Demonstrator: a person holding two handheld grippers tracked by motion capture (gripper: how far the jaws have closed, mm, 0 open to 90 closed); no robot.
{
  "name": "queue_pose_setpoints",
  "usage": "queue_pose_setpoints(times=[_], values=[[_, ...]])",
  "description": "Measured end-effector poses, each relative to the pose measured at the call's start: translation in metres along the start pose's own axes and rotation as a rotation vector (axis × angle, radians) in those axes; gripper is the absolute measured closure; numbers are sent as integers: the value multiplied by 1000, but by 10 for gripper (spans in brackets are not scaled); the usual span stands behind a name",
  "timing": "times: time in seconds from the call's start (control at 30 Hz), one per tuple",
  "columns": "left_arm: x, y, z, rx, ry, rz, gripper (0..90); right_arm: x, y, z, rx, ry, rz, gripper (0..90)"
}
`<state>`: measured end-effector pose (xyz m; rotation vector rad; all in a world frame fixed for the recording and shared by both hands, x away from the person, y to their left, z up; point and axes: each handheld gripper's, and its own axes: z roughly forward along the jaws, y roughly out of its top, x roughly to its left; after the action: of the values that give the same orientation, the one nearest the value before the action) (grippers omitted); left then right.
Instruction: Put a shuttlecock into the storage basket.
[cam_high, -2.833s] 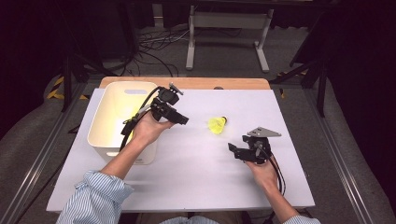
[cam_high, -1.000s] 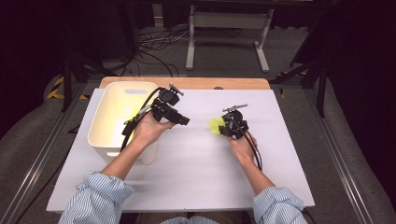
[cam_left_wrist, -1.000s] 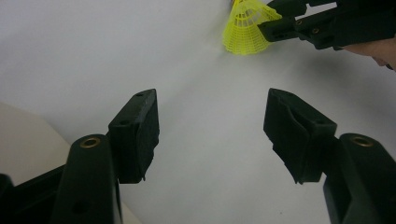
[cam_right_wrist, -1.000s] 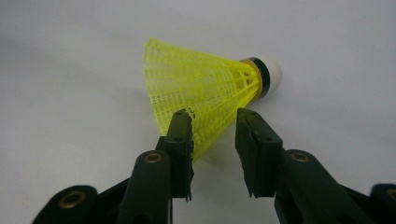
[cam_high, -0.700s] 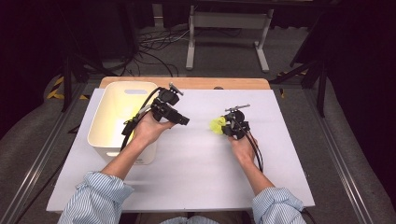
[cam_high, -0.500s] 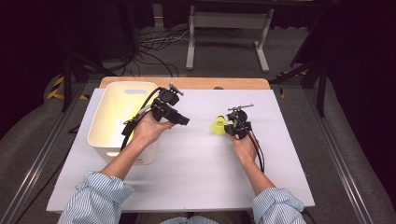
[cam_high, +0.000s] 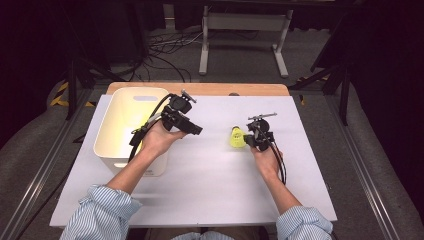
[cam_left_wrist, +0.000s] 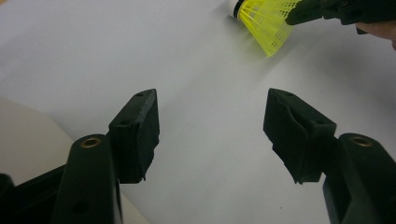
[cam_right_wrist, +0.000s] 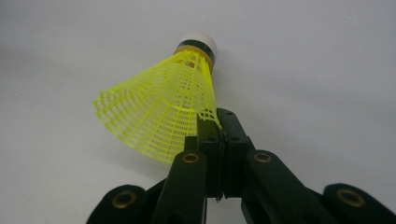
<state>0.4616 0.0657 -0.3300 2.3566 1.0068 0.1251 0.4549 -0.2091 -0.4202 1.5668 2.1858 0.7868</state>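
right hand-held gripper (cam_right_wrist: 218, 122) just closed, pinching skirt edge of yellow shuttlecock (cam_right_wrist: 163, 105) on counter (cam_high: 210, 185) | left hand-held gripper (cam_left_wrist: 212, 135) wide open, empty | risk – we judge thin mesh grip may slip on lift

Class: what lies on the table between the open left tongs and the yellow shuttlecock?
Nothing: bare white table separates the left tongs from the shuttlecock, seen in the left gripper view.

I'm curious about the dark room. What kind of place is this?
Probably a lab or recording studio: a white-covered table ringed by dark curtains, loose cables on the floor, and a metal stand behind.
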Motion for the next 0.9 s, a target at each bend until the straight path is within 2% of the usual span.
queue_pose_setpoints(times=[0.47, 0.7, 0.9], values=[[-14, -3, -3, 20, 8, 34, 354, 19, -9, -26, -6, 64, -94, 894], [-21, -5, -3, 28, 11, 54, 335, 24, -15, -35, -13, 84, -110, 894], [-26, -7, 1, 33, -3, 68, 335, 29, -16, -41, -15, 93, -116, 894]])
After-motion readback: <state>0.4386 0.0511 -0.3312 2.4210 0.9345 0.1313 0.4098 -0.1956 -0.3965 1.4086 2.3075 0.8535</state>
